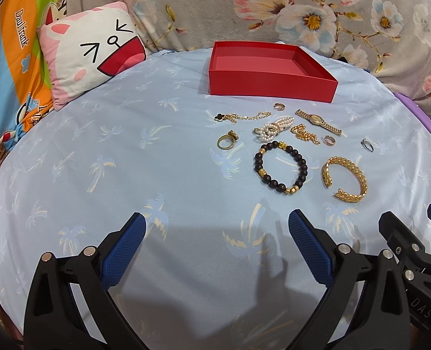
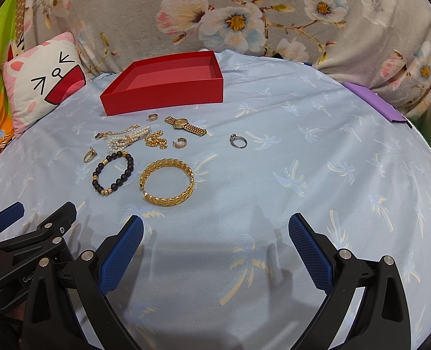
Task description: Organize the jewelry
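1. While both tools hang low over a pale blue sheet (image 1: 128,151), the left gripper (image 1: 216,242) has its blue pads spread wide with nothing between them.
2. The right gripper (image 2: 215,245) is likewise spread wide and holds nothing; in the left view its black frame shows at the lower right edge.
3. A red box (image 1: 270,86), open and holding nothing, sits at the far side of the sheet, its long side running across the left view.
4. The jewelry lies loose on the sheet just in front of the box, none of it touched by either tool.
5. A gold watch (image 1: 317,121) lies flat with its band stretched out, long axis slanting from upper left to lower right.
6. A gold chain (image 1: 243,116) with a black clover charm runs roughly left to right, charm at the left end.
7. A pearl piece (image 1: 273,128) slants beside a heaped gold chain.
8. Nearest the grippers, a bead bracelet (image 1: 281,167) and a gold cuff (image 1: 345,179) lie flat side by side; the cuff's gap faces lower left.
9. A gold ring (image 1: 226,141) lies left of the pearls; a silver ring (image 1: 367,145) lies apart at the right.
10. A cartoon pillow (image 1: 90,52) leans at the far left.
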`<state>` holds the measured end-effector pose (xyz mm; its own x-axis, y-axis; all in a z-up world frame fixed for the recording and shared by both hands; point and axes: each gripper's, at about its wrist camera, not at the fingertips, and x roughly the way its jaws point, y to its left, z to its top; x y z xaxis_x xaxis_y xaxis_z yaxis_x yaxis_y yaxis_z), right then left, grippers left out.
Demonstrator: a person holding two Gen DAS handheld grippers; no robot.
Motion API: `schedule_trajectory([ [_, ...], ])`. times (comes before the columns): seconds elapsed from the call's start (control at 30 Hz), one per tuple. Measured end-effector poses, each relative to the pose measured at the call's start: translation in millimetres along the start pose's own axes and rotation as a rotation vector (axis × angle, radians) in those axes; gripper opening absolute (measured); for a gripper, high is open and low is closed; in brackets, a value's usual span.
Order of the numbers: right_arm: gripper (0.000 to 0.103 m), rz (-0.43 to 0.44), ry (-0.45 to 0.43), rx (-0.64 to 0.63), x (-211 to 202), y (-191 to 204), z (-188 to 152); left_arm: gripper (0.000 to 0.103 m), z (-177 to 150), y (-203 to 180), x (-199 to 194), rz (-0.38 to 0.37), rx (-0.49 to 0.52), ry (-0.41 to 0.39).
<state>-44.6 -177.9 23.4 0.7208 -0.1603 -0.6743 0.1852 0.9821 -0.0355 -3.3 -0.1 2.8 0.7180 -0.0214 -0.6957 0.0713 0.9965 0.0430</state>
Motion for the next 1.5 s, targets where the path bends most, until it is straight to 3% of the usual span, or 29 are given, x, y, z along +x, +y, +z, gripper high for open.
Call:
schedule_trajectory([
  [0.2,0.098,0.007,0.006,0.001,0,0,0,0.096,-1,-1,0,-0.026,-0.014,-0.005],
  [0.4,0.098,0.044,0.029,-0.005,3,3,5,0.096,-2,24,0,-0.07,-0.114,0.004],
  [0.57,0.097,0.065,0.068,-0.027,21,12,14,0.096,1,36,-1,-0.008,-0.093,0.002],
  [0.87,0.077,0.113,0.115,-0.05,44,28,26,0.096,2,47,0,-0.008,-0.098,0.02],
  [1.1,0.072,0.118,0.135,-0.071,54,40,33,0.096,3,48,2,-0.027,-0.096,0.016],
  [1.23,0.057,0.107,0.147,-0.073,61,44,35,0.096,4,48,4,-0.034,-0.097,0.021],
  [1.5,0.055,0.14,0.136,-0.05,57,37,33,0.096,9,48,9,-0.06,-0.101,0.033],
])
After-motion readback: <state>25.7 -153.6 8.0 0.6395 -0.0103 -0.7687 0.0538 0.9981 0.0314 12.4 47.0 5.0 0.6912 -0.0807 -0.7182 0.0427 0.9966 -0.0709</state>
